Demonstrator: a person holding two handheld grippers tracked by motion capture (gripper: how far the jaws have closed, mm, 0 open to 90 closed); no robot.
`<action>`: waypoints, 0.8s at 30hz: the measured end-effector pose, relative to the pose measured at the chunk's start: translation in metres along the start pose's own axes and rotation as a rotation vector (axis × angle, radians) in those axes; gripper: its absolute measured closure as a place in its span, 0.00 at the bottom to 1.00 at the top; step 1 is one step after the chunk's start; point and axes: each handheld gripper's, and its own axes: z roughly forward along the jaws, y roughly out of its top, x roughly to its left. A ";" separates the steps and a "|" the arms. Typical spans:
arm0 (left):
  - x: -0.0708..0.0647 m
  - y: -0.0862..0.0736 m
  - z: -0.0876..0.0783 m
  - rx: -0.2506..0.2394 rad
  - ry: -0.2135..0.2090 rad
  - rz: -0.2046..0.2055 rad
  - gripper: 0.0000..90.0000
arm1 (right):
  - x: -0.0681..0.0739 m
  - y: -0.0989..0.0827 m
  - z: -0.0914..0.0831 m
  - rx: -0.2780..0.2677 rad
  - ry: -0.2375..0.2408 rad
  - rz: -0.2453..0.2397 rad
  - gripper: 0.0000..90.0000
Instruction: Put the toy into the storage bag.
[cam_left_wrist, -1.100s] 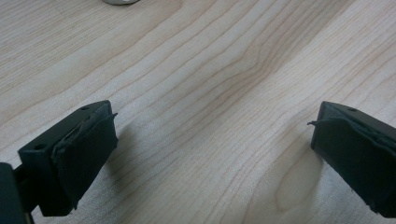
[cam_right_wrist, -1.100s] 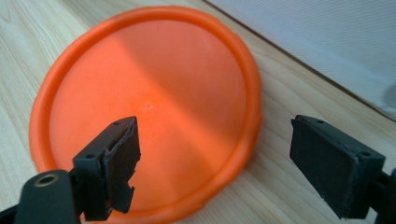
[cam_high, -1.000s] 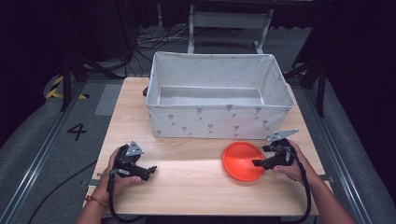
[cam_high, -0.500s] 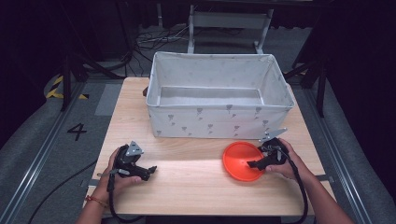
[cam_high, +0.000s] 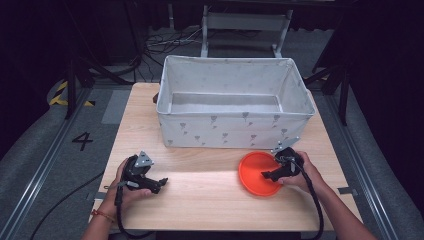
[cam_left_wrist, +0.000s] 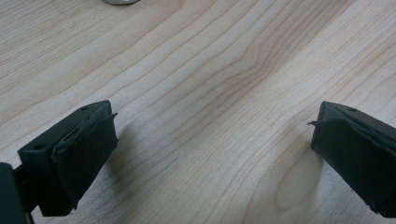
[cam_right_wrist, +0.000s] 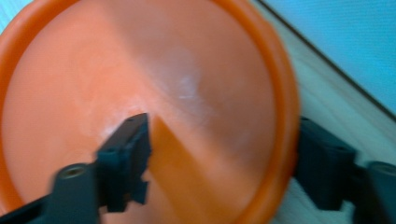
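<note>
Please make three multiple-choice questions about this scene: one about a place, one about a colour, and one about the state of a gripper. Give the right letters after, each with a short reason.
1. Where does the bowl stand?
A. inside the fabric bin
B. on the table in front of the bin, toward the person's right
C. on the floor

2. What colour is the bowl?
A. orange
B. green
C. white

3. How does the right gripper stand to the bowl?
A. shut, far from it
B. open, one jaw inside the bowl and one outside its rim
C. lying in the bin

Answers: 1 B, the high view shows it on the wooden table before the bin. 2 A, both views show orange. 3 B, the right gripper view shows the jaws astride the rim.
</note>
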 end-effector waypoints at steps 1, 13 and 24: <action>0.000 0.000 0.000 0.000 0.000 0.000 0.01 | -0.001 0.000 -0.001 -0.010 -0.007 0.001 0.41; 0.000 0.000 0.000 0.000 0.000 0.000 0.01 | 0.001 0.016 -0.037 -0.079 -0.018 -0.073 0.81; 0.000 0.000 0.000 0.000 0.000 0.000 0.01 | 0.027 0.037 -0.078 -0.089 0.009 -0.184 0.91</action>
